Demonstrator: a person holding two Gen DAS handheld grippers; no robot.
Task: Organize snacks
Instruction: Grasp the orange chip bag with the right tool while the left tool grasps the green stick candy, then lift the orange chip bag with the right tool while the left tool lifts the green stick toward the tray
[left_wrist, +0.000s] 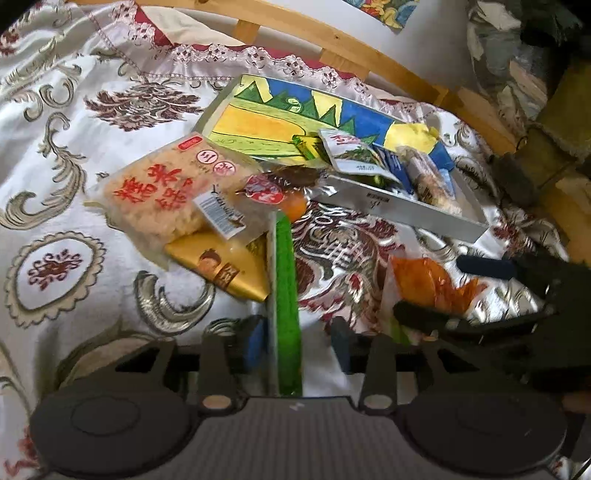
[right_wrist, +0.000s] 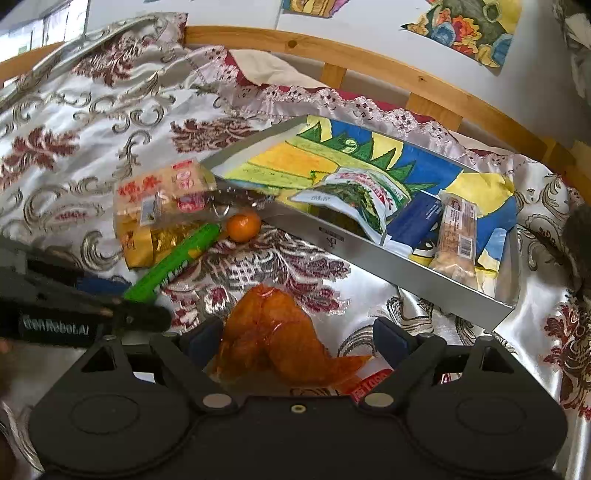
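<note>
Left wrist view: left tool is sitting spread apart, a green stick pack running up between its fingers toward 12 o'clock, touching neither that I can tell. The right tool at 3 o'clock is straddling the orange vacuum pack. Tray is lying at 1 o'clock.

Right wrist view: right tool is gaping wide around the orange vacuum pack, not clamping. Mandarin is lying at 11 o'clock, tray at 1 o'clock on the bedspread.

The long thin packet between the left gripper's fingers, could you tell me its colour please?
Bright green long thin packet, clearest in the left wrist view.
</note>
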